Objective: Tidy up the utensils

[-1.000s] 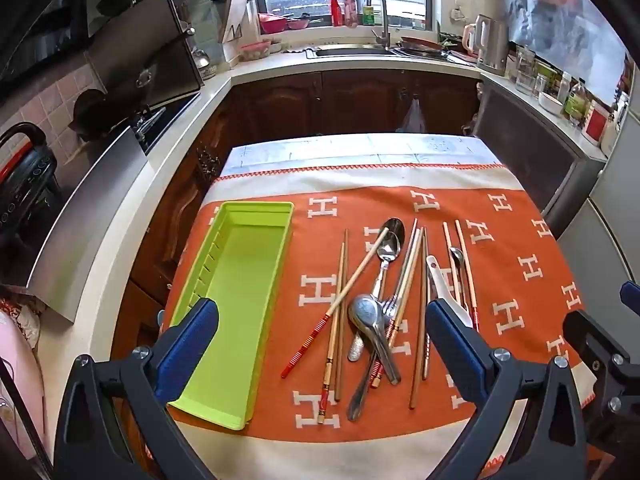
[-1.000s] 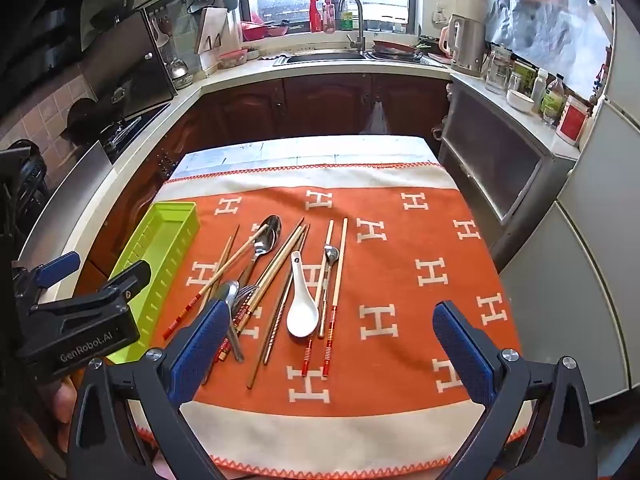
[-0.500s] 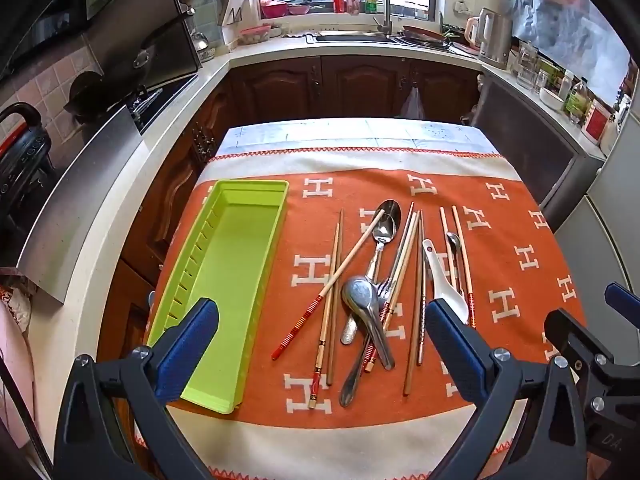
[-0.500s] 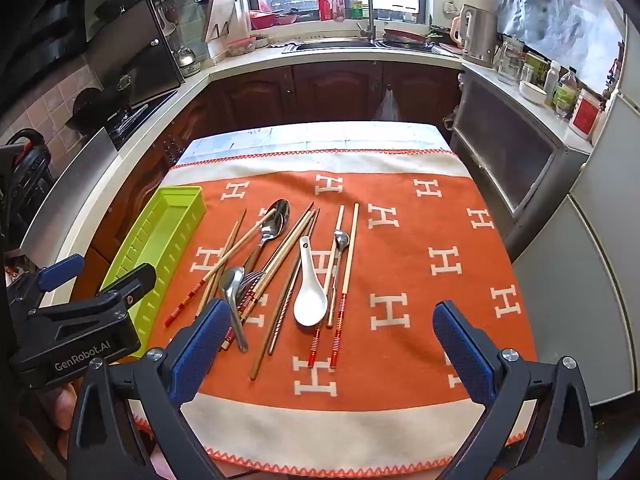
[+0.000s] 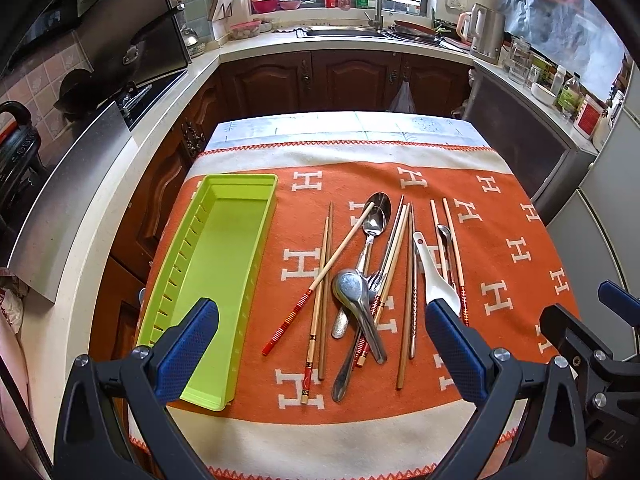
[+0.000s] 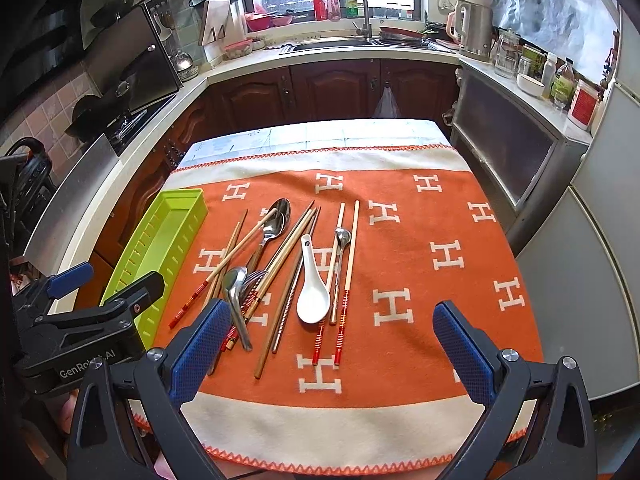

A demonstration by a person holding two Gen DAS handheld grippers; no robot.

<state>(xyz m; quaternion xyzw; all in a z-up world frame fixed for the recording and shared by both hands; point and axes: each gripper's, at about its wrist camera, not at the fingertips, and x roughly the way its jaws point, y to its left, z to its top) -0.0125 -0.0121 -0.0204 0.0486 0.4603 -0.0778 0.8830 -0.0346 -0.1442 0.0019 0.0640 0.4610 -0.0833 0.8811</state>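
Note:
An empty lime-green tray [image 5: 216, 264] lies at the left of the orange cloth [image 5: 500, 240]; it also shows in the right wrist view [image 6: 168, 236]. A loose pile of utensils lies mid-cloth: several wooden chopsticks [image 5: 338, 256], metal spoons [image 5: 354, 288] and a white ceramic spoon [image 5: 438, 284] [image 6: 312, 296]. My left gripper [image 5: 320, 340] is open and empty, above the near edge of the cloth in front of the pile. My right gripper [image 6: 332, 344] is open and empty, in front of the pile's right side.
The table is small, with the cloth's white border [image 6: 320, 428] at its near edge. Dark cabinets and a counter with a sink [image 5: 344, 32] stand behind. A stove [image 5: 132, 96] is at the left, a fridge [image 6: 600, 240] at the right.
Both grippers have risen and tilted so the table sits lower and more centred in each view. Nothing on the cloth has moved. Both jaws stay open.

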